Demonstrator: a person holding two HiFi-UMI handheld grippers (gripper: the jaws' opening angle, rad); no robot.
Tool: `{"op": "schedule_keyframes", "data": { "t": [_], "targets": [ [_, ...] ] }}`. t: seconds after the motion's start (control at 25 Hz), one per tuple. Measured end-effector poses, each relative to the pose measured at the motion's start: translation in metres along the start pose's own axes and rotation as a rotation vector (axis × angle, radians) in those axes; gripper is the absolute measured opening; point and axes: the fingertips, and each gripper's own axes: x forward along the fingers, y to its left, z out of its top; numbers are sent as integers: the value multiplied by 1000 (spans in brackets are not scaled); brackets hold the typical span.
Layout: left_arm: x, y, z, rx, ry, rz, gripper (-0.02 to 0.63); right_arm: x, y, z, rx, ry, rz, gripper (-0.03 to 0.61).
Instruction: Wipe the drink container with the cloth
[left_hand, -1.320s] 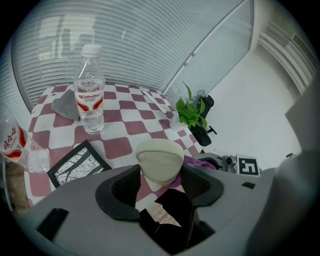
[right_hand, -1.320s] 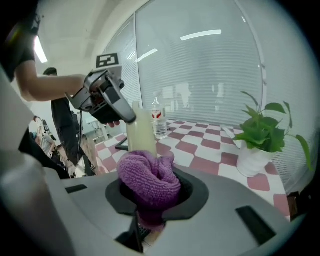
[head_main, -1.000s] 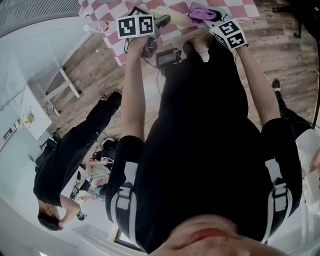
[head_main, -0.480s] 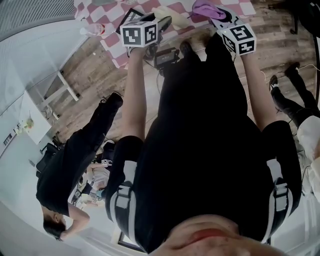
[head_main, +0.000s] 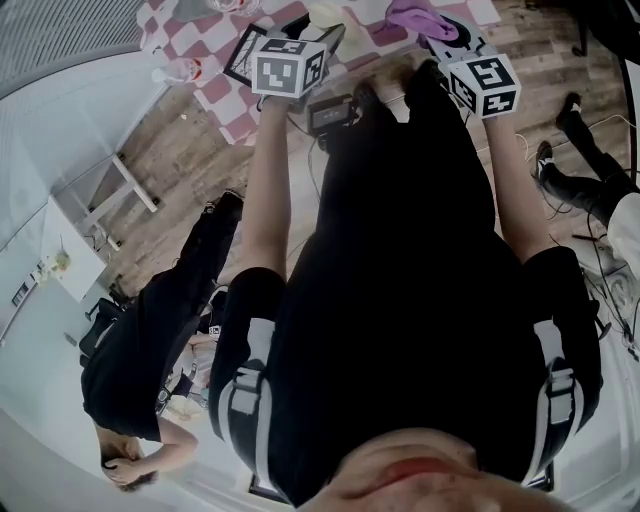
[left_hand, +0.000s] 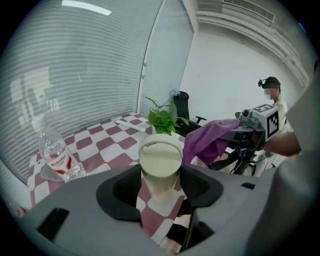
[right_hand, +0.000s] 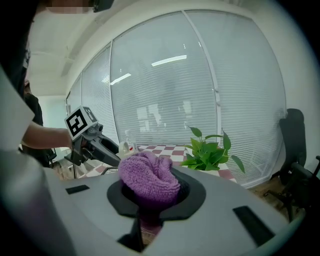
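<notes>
A cream drink container (left_hand: 160, 167) with a lid stands between the pads of my left gripper (left_hand: 160, 186). The jaws have just been closing, and both pads touch its sides. It is held over the pink-and-white checked table (left_hand: 107, 145). A bunched purple cloth (right_hand: 148, 181) fills my right gripper (right_hand: 150, 194), which is shut on it. In the left gripper view the cloth (left_hand: 207, 139) hangs just right of the container, apart from it. From the head view the left gripper's marker cube (head_main: 290, 68) and the right gripper's cube (head_main: 485, 85) are raised side by side, with the cloth (head_main: 415, 17) at the top edge.
A clear plastic water bottle (left_hand: 55, 152) with a red label and a potted green plant (left_hand: 162, 120) stand on the table. A black office chair (right_hand: 295, 145) is behind the plant. A person in black (head_main: 150, 340) stands to the left on the wooden floor. A camera (head_main: 335, 112) sits below the table's edge.
Both marker cubes have come closer to the head camera and slid rightward. The left cube has rolled and shows another face. The right gripper has lifted with the cloth.
</notes>
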Motion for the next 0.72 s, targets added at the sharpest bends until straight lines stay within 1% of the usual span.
{"op": "schedule_keyframes", "data": {
  "t": [0.04, 0.2, 0.28, 0.44, 0.6, 0.72],
  "targets": [
    [1, 2, 3, 34, -1, 3, 261, -1, -1, 0, 4, -1, -7, 63],
    [9, 2, 9, 214, 0, 12, 261, -6, -3, -1, 15, -4, -20, 62],
    [14, 2, 8, 258, 6, 13, 261, -8, -3, -1, 15, -5, -22, 61],
    [20, 3, 8, 257, -15, 9, 260, -10, -6, -3, 20, -6, -26, 63],
    [15, -3, 7, 262, -12, 17, 261, -15, -8, 1, 25, -11, -29, 62],
    [14, -3, 6, 221, -33, 30, 261, -14, -11, 4, 28, -14, -25, 63]
  ]
}}
